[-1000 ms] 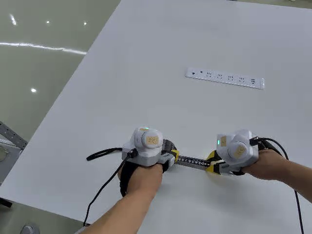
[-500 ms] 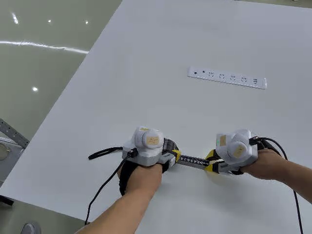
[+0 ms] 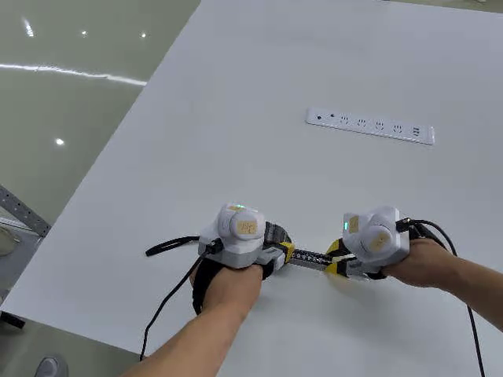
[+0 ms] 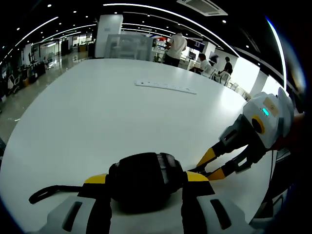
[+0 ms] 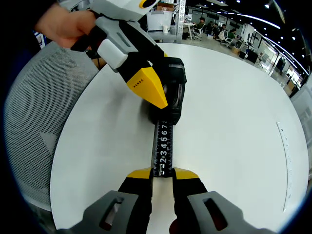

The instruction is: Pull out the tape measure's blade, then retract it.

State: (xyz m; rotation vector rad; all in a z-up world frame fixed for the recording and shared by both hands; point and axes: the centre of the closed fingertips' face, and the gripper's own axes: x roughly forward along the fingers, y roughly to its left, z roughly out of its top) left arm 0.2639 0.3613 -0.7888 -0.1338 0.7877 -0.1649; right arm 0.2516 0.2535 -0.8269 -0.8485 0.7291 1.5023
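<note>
Tape measure (image 5: 171,83) on the desk (image 3: 314,63), blade (image 5: 162,146) a little out

The left gripper (image 4: 146,178) fingers clamp its hard body; the right gripper (image 5: 162,174) fingers pinch the blade end. I judge the blade thin, springy and slippery, so best held at the tip. Numbers 2 to 7 are readable.

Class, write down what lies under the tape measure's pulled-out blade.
Bare white tabletop lies beneath the black numbered metal blade. Its end is covered by the yellow-tipped right tool.

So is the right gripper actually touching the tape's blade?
Touching. In the right gripper view, the right gripper has its yellow tips pinched on the end of the blade, with no gap on either side.
</note>
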